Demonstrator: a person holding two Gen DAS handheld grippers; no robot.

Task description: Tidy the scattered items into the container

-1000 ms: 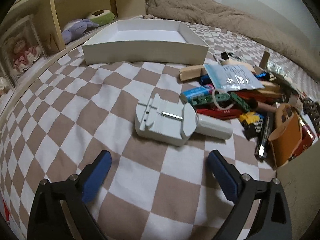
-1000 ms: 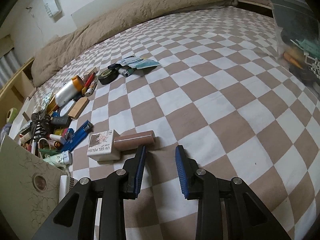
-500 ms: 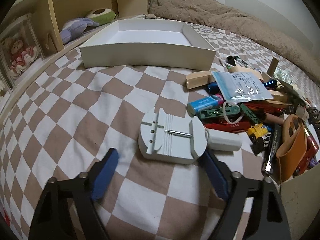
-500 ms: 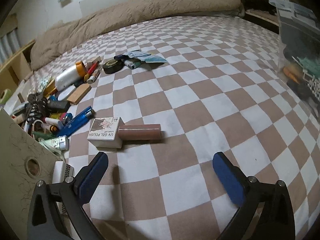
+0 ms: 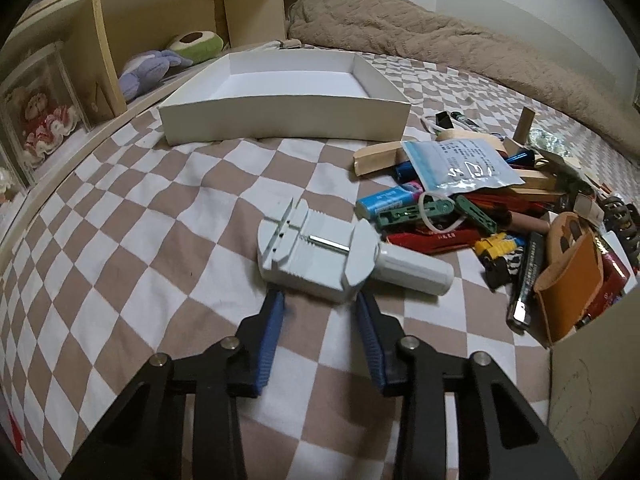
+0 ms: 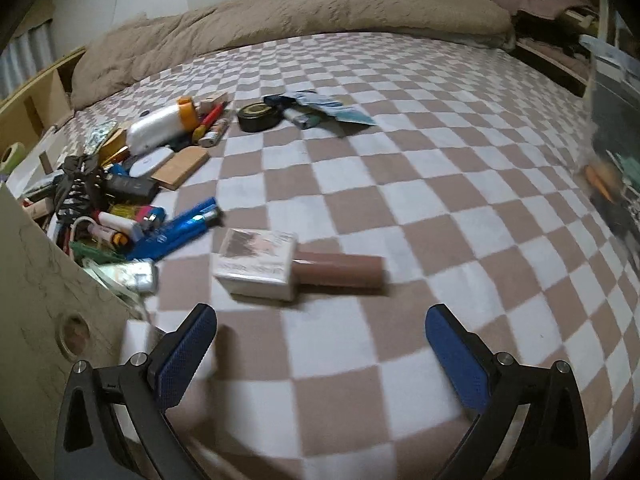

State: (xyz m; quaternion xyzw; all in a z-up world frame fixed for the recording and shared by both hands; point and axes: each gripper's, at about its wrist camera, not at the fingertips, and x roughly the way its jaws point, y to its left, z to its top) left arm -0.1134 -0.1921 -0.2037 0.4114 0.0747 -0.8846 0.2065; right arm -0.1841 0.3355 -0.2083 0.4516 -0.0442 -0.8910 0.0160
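Checked bedding (image 5: pixel 168 208) carries everything here. Left gripper (image 5: pixel 320 300) has its jaws closing around the near end of a pale grey plastic tool (image 5: pixel 320 252) with a white cylindrical handle; the blue pads sit at its two lower corners, though whether they already press on it is hard to judge from this angle. Beyond the tool lies a white open box (image 5: pixel 280 120) (nothing visible inside), and to the right a heap of small items (image 5: pixel 480 208). Right gripper (image 6: pixel 320 324) stands wide apart with nothing between its pads, hovering near a small white carton (image 6: pixel 256 266) and a brown tube (image 6: pixel 340 270) touching it. Another view of the clutter (image 6: pixel 120 200) lies left of that pair, somewhat blurred.
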